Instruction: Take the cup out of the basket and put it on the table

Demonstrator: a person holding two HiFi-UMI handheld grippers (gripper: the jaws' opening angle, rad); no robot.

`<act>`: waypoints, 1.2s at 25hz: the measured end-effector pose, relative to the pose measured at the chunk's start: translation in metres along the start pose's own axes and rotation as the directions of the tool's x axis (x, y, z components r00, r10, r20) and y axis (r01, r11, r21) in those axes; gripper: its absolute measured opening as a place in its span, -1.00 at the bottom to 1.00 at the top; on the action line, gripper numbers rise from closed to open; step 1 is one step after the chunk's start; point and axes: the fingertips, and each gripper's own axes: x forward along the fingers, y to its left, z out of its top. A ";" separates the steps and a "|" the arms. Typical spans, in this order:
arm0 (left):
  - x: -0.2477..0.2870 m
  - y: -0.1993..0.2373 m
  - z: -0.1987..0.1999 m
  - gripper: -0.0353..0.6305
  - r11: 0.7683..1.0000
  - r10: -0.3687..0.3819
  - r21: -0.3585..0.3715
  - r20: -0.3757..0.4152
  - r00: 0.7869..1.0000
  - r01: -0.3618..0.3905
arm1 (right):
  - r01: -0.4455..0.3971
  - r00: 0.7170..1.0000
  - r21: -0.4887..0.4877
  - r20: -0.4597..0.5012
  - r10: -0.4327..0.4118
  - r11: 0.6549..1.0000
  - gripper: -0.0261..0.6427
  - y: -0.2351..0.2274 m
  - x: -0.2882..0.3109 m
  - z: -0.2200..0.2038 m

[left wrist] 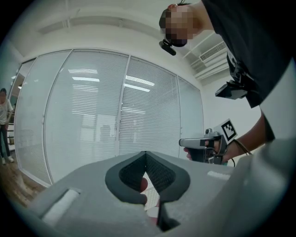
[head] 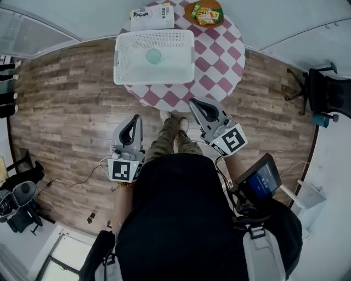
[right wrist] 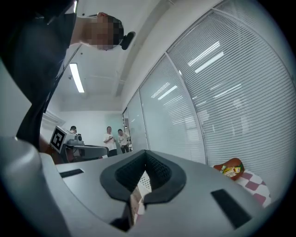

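Observation:
A pale green cup (head: pixel 153 55) stands inside a white plastic basket (head: pixel 123 57) on the near side of a round red-and-white checked table (head: pixel 219 60). Both grippers hover over the floor short of the table, apart from the basket. My left gripper (head: pixel 135 117) points toward the basket's near left corner, and its jaws meet at the tips with nothing between them (left wrist: pixel 145 155). To the right, just off the table's near edge, my right gripper (head: pixel 192 102) is shut and empty too (right wrist: pixel 145 152). The cup is hidden in both gripper views.
Behind the basket on the table lie a white booklet (head: pixel 152 16) and an orange dish of snack packets (head: pixel 204 12), the dish (right wrist: pixel 229 169) also showing in the right gripper view. A black office chair (head: pixel 323 90) stands at right. Glass walls with blinds surround the area; people (right wrist: pixel 113 139) stand far off.

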 end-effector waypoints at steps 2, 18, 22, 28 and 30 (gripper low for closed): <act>0.009 0.015 -0.005 -0.90 1.000 -0.012 0.002 0.000 1.000 0.012 | 0.011 1.000 -0.014 -0.026 -0.011 1.000 -0.89 -0.005 0.016 -0.002; 0.039 0.082 -0.027 -0.90 0.999 -0.036 0.005 0.015 0.999 0.036 | 0.027 0.990 -0.078 -0.136 -0.037 0.997 -0.89 -0.048 0.080 -0.005; 0.044 0.093 -0.027 -0.90 0.998 0.042 -0.043 0.047 0.998 -0.040 | -0.031 0.979 -0.139 -0.202 0.003 0.990 -0.89 -0.062 0.097 -0.011; 0.036 0.099 -0.023 -0.90 0.994 0.088 -0.074 0.089 0.992 -0.082 | -0.148 0.942 -0.210 -0.329 0.073 0.966 -0.89 -0.077 0.138 -0.038; 0.028 0.100 -0.030 -0.90 0.992 0.113 -0.070 0.055 0.992 -0.109 | -0.190 0.927 -0.224 -0.363 0.099 0.956 -0.89 -0.079 0.151 -0.043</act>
